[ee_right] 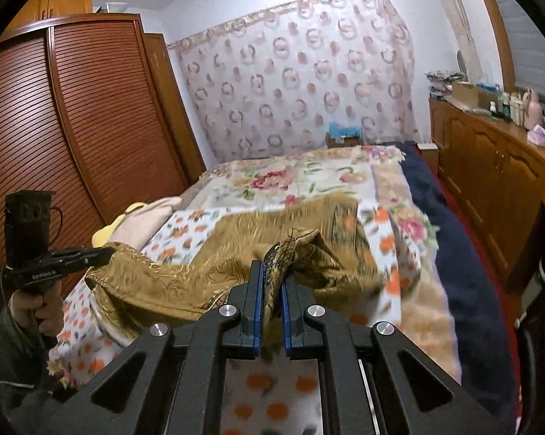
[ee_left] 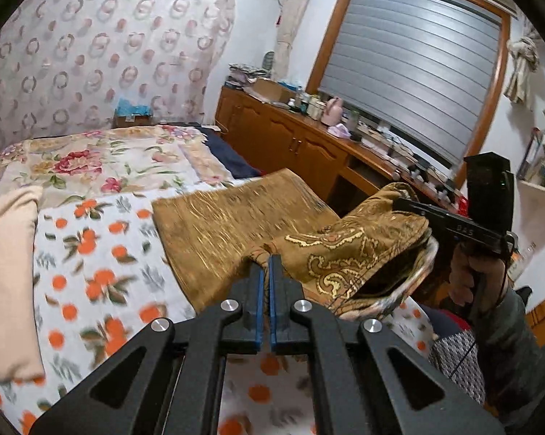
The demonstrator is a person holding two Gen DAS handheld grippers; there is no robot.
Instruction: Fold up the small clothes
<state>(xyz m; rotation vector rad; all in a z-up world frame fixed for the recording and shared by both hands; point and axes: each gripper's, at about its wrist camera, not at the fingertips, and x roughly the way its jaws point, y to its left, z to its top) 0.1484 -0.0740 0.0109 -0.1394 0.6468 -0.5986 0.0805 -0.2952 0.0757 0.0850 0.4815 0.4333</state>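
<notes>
A golden-brown paisley garment [ee_left: 236, 224] lies partly on the bed, its near end lifted by both grippers. My left gripper [ee_left: 269, 259] is shut on one corner of the garment's waist edge. My right gripper [ee_right: 272, 266] is shut on the other corner of the garment [ee_right: 243, 243]. The right gripper also shows at the right of the left wrist view [ee_left: 410, 204], the left gripper at the left of the right wrist view [ee_right: 103, 252]. The far end of the garment rests flat on the orange-print blanket [ee_left: 91, 253].
A beige pillow [ee_left: 7, 275] lies at the bed's left side. A floral quilt [ee_left: 102, 163] covers the far bed. A wooden cabinet [ee_left: 290, 141] with bottles runs along the right. A brown louvred wardrobe [ee_right: 54, 127] stands left of the bed.
</notes>
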